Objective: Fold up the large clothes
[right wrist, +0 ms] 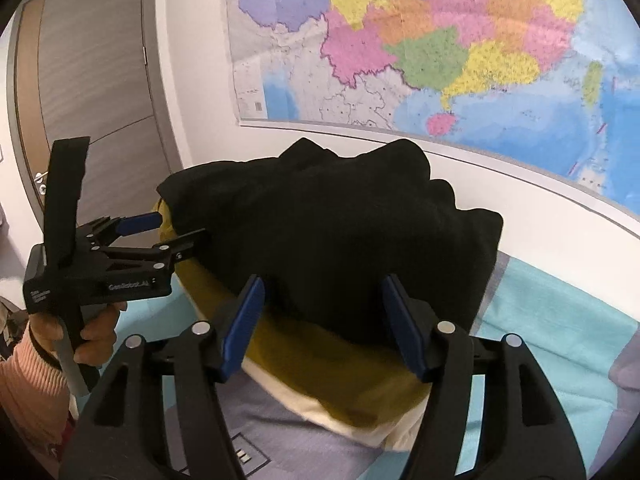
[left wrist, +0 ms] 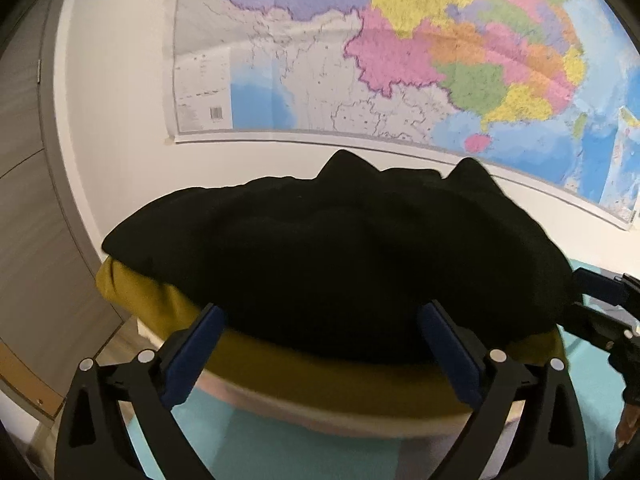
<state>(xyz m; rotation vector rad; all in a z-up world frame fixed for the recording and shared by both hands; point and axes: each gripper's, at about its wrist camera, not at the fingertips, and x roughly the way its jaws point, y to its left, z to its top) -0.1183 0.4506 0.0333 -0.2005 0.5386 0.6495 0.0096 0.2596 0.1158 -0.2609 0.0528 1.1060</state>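
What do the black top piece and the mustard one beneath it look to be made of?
Black garment: soft matte fabric, probably knit or fleece; it slumps in rounded folds with no sheen. Mustard garment: thinner matte cloth, likely cotton; its folded edge lies flat. Weave is too blurred to confirm.

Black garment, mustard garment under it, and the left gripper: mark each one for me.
black garment (right wrist: 340, 232), right wrist view, middle of its top face.
mustard garment (right wrist: 340, 376), right wrist view, near edge showing below the black one.
left gripper (right wrist: 176, 230), right wrist view, gap between its fingertips.
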